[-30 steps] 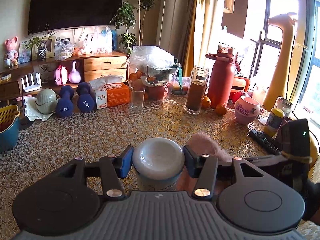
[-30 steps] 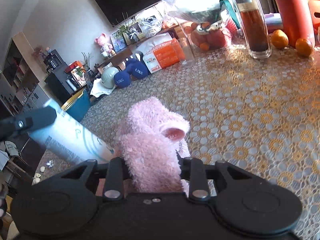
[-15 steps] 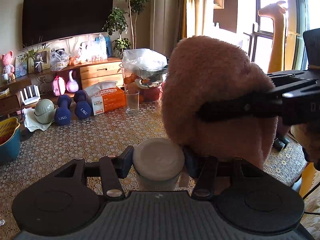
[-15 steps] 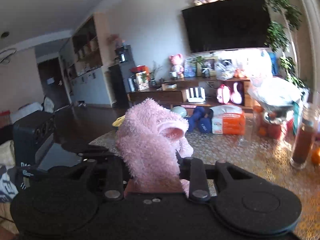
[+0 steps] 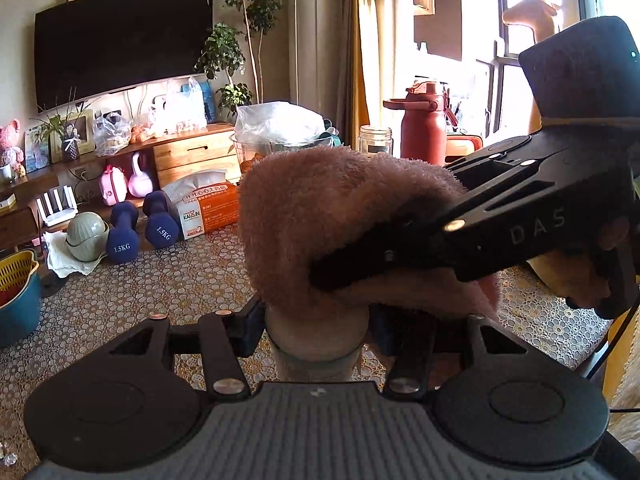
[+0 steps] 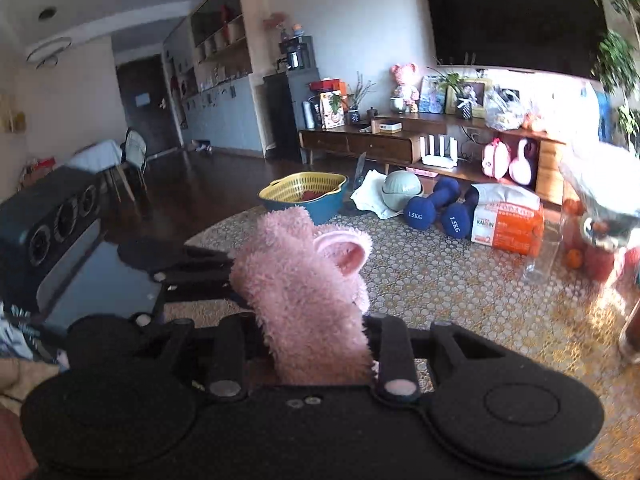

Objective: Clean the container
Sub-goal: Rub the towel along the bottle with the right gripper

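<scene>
My left gripper (image 5: 316, 322) is shut on a pale round container (image 5: 316, 346) and holds it upright above the table. A fluffy pink cloth (image 5: 340, 216) lies over the container's lid and hides it. My right gripper (image 6: 316, 336) is shut on this cloth (image 6: 304, 288). In the left wrist view one black finger (image 5: 420, 240) of the right gripper crosses from the right, pressing the cloth down. In the right wrist view the left gripper (image 6: 188, 264) shows dark behind the cloth, and the container is hidden.
A patterned table cover (image 5: 180, 280) spreads below. At its far side stand blue dumbbells (image 5: 140, 228), an orange tissue box (image 5: 204, 210), a bagged fruit bowl (image 5: 280, 132), a glass jar (image 5: 376, 140) and a red bottle (image 5: 424, 128). A yellow-and-blue basket (image 6: 304, 196) sits at the left.
The right gripper has lifted the pink cloth from beside the container and brought it onto the lid, which it now covers. The left gripper has raised the container slightly.
</scene>
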